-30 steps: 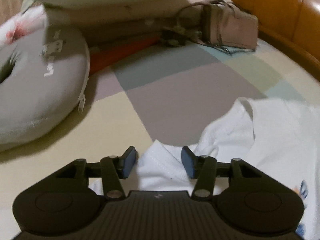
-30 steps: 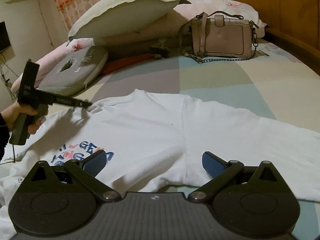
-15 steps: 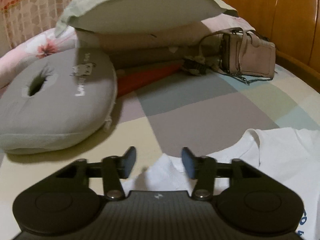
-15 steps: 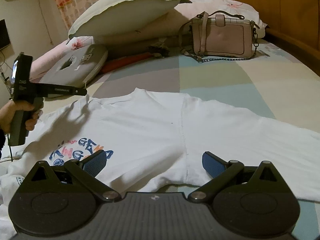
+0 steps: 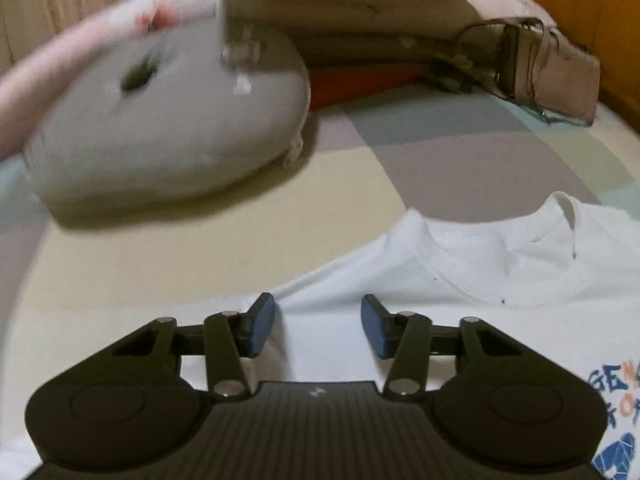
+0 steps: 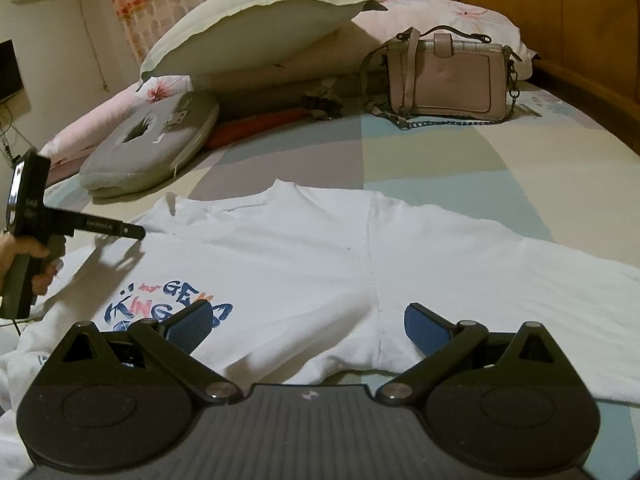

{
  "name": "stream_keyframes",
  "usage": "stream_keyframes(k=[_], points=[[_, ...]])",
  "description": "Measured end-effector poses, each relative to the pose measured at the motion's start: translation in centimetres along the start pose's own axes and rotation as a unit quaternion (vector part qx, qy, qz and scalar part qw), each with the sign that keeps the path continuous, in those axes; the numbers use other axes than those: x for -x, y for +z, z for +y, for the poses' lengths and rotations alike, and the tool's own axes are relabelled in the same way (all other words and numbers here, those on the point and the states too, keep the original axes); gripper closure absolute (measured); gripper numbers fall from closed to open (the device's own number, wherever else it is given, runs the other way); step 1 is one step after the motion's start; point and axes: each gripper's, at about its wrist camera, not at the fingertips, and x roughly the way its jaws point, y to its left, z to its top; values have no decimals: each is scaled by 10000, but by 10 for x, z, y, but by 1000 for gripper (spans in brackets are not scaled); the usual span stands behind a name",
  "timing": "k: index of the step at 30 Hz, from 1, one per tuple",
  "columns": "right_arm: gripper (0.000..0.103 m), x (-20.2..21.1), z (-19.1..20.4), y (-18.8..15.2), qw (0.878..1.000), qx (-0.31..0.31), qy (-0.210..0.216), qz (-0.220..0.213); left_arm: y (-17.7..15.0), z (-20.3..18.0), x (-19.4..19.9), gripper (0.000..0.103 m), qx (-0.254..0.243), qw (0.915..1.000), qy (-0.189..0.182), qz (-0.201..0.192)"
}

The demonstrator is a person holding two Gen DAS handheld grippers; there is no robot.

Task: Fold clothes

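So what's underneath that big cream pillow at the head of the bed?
The cream pillow leans on a pink floral pillow and a brownish rolled bedding piece. Whatever lies deeper under it is covered. A grey ring cushion sits in front.

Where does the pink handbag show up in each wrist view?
Left wrist view: pink handbag at upper right, blurred, by the wooden headboard.
Right wrist view: pink handbag upper right of centre, standing upright behind the white T-shirt.
Shared landmark: grey ring cushion.
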Motion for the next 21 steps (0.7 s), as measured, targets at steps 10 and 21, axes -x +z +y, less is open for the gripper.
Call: stream_keyframes(k=[10, 21], points=[[0, 3, 0, 1, 10000, -17, 31, -5, 3, -19, -8, 34, 98, 9995, -156, 262], [0, 23, 12, 8, 9985, -79, 537, 45, -24, 9, 101, 38, 513, 9976, -276, 365]])
